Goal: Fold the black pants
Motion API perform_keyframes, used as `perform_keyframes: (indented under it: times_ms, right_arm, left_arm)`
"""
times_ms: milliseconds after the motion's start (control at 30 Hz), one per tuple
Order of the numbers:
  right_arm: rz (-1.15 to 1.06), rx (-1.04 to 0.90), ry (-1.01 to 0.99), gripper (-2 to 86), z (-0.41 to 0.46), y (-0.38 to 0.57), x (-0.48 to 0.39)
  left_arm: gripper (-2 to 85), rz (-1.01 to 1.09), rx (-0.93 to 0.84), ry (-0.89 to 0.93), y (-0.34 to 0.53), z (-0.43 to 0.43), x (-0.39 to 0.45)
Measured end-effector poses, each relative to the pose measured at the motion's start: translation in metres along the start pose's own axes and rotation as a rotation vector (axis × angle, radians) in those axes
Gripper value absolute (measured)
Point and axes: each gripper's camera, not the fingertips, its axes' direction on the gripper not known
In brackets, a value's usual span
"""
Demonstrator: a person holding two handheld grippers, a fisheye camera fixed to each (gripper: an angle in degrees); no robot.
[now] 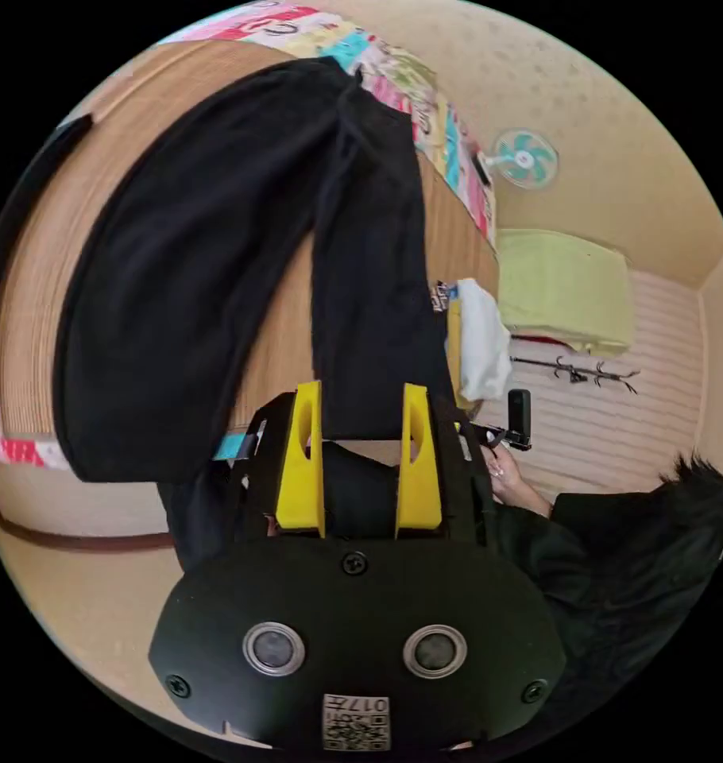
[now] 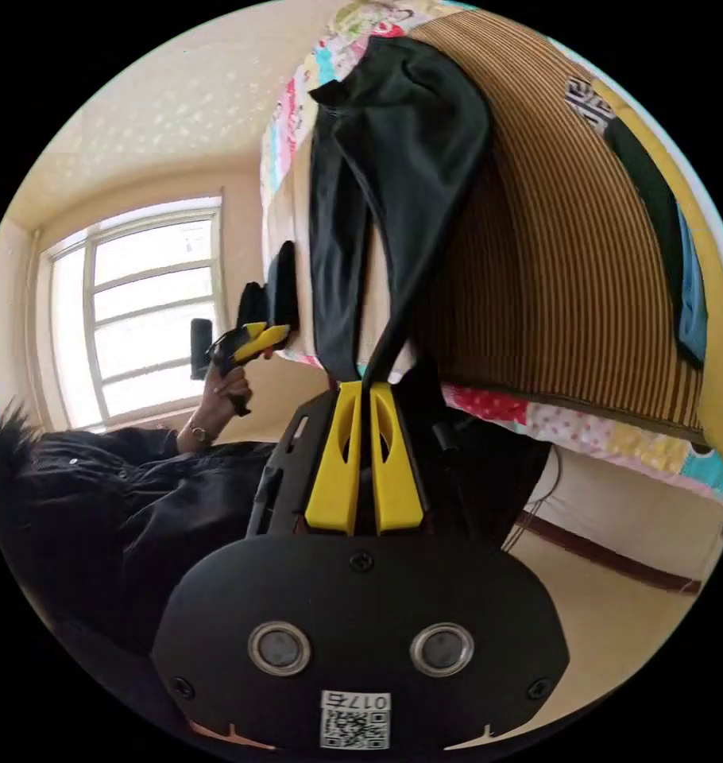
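The black pants (image 1: 218, 238) lie spread on a woven mat (image 1: 28, 334) on a bed, with both legs running to the bed's edge. My left gripper (image 1: 361, 393) is open, its yellow jaws wide apart on either side of the hem of the narrower leg. In the right gripper view the pants (image 2: 409, 143) stretch from the waist at the top down to my right gripper (image 2: 364, 387). That gripper is shut on a bunched edge of one leg. A hand holds the left gripper (image 2: 276, 331) just off the bed's edge. The right gripper (image 1: 496, 433) is beside that leg.
The mat (image 2: 552, 238) lies over a colourful patchwork quilt (image 2: 584, 433). A white cloth (image 1: 481, 342) is at the bed's edge and a dark garment (image 2: 663, 238) at the far side. A person in black (image 2: 99, 493) is close by. A window (image 2: 139, 318) and a fan (image 1: 524, 157) show.
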Motion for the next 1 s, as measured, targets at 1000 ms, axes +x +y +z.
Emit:
perform_keyframes:
  times_ms: [1000]
  right_arm:
    - [-0.218, 0.58, 0.493, 1.4, -0.089, -0.409, -0.033]
  left_arm:
    - [2.0, -0.095, 0.011, 0.68, 0.067, -0.03, -0.068]
